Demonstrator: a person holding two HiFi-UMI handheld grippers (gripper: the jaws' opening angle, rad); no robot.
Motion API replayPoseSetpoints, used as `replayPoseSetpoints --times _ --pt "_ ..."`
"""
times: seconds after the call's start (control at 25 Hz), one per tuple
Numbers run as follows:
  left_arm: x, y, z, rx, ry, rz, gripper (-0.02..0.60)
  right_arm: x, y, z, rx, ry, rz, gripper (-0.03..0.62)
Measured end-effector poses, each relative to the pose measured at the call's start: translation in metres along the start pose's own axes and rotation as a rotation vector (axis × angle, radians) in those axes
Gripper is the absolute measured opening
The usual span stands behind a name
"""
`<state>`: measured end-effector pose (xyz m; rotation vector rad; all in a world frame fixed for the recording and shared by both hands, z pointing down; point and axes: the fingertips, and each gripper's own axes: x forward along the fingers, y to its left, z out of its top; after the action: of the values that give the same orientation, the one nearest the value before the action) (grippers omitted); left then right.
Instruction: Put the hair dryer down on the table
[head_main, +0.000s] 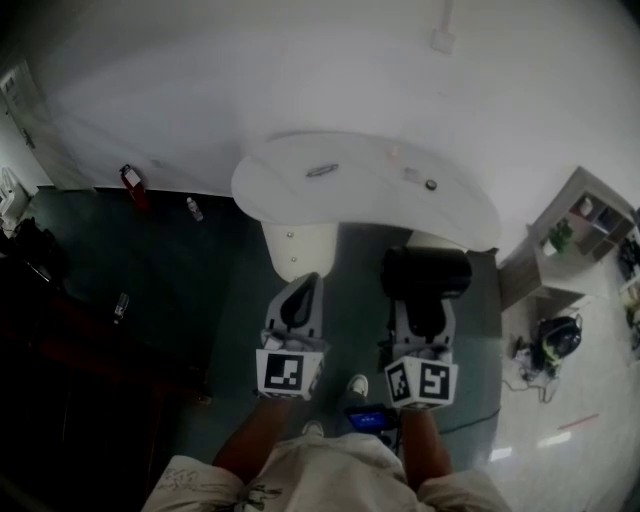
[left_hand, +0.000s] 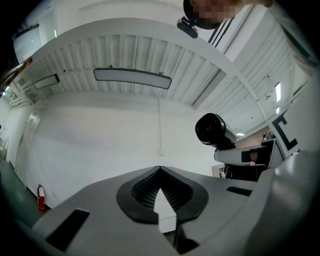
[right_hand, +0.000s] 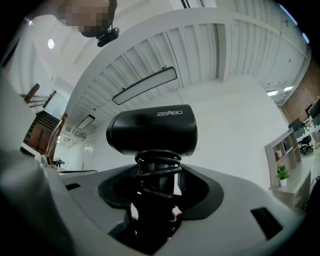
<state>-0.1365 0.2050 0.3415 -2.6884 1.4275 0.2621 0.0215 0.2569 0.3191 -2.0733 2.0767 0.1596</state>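
Hair dryer (right_hand: 152, 131): black; we see it held upright in the air, barrel crosswise on top, handle down between the jaws with its cord coiled round the handle. It is not on the table.
Right gripper (right_hand: 157, 180): jaws closed on the dryer's handle, standing fairly wide around it.
Left gripper (left_hand: 160, 172): we see the jaw tips meeting, with nothing between them; it is held beside the right gripper, apart from it.
Table (head_main: 350, 190): white, rounded top, beyond both grippers; in the head view the dryer's barrel shows just short of its near edge.
Shelf unit (head_main: 585, 225): at the far right, with a small green plant (head_main: 560, 235) on it.
Fire extinguisher (head_main: 130, 180): red, on the floor at the far wall, left of the table.
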Motion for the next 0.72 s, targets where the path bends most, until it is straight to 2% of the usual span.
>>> replayPoseSetpoints --times 0.32,0.4,0.72 --pt "0.082 -0.015 -0.019 -0.009 0.015 0.010 -0.003 0.062 -0.052 -0.011 -0.027 0.015 0.046 0.235" --pt "0.103 -0.020 -0.023 0.011 0.015 0.013 -0.003 0.077 -0.069 -0.012 -0.026 0.011 0.050 0.235" --pt "0.181 -0.037 -0.036 0.001 0.026 0.042 -0.003 0.133 -0.127 -0.025 -0.009 0.026 0.074 0.235"
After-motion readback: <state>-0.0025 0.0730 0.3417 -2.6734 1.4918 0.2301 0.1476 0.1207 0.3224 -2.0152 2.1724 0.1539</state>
